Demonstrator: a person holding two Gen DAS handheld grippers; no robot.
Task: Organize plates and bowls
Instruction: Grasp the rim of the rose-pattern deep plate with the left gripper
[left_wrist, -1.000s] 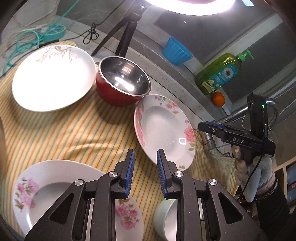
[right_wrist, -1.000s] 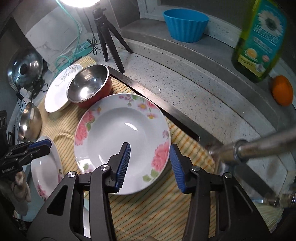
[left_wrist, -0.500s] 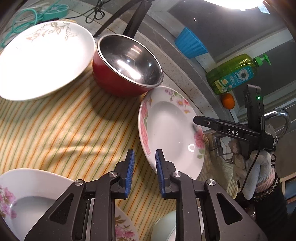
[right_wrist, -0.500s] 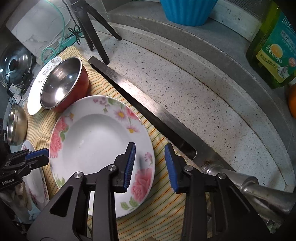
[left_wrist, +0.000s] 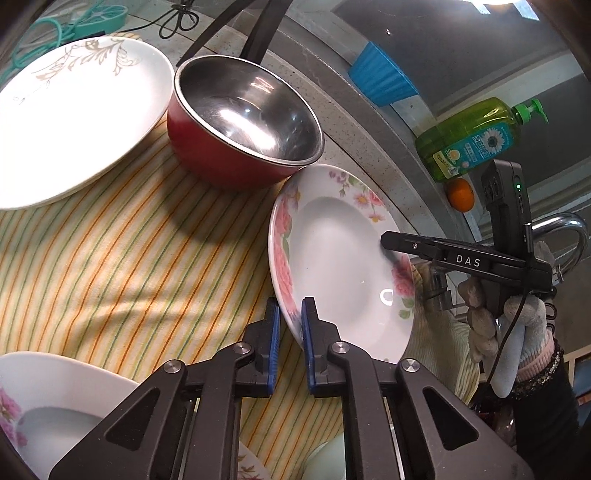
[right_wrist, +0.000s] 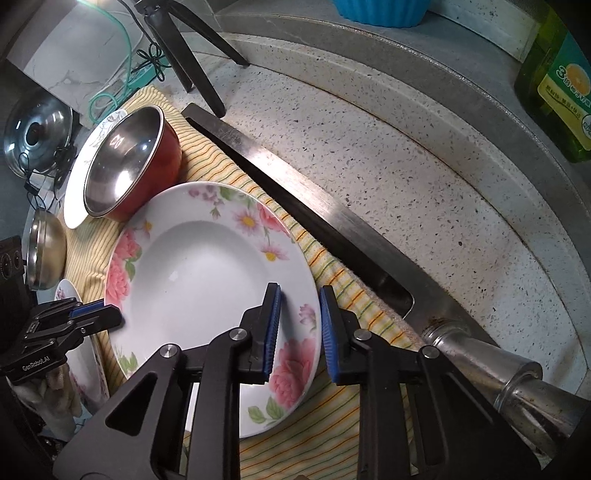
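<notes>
A white deep plate with pink flowers (left_wrist: 332, 266) (right_wrist: 207, 258) lies on the striped cloth (left_wrist: 129, 240). My left gripper (left_wrist: 290, 325) has its jaws narrowly apart around the plate's near rim. My right gripper (right_wrist: 298, 314) straddles the opposite rim, jaws a little apart; it also shows in the left wrist view (left_wrist: 391, 243). A red bowl with a steel inside (left_wrist: 243, 114) (right_wrist: 129, 162) touches the plate's far edge. A white plate with a brown leaf pattern (left_wrist: 74, 110) lies beyond it. Another flowered plate (left_wrist: 55, 406) sits at the near left.
A green soap bottle (left_wrist: 476, 140), an orange (left_wrist: 460, 194) and a blue ribbed cup (left_wrist: 380, 79) stand on the stone ledge. A tripod (right_wrist: 184, 55) stands behind the bowl. A steel tap (right_wrist: 498, 373) is at the right. A pale green bowl (left_wrist: 328, 461) sits below my left gripper.
Both grippers have moved in onto the flowered plate's rim from opposite sides. Their jaws have narrowed around it. The right one went from above the plate to its edge.
</notes>
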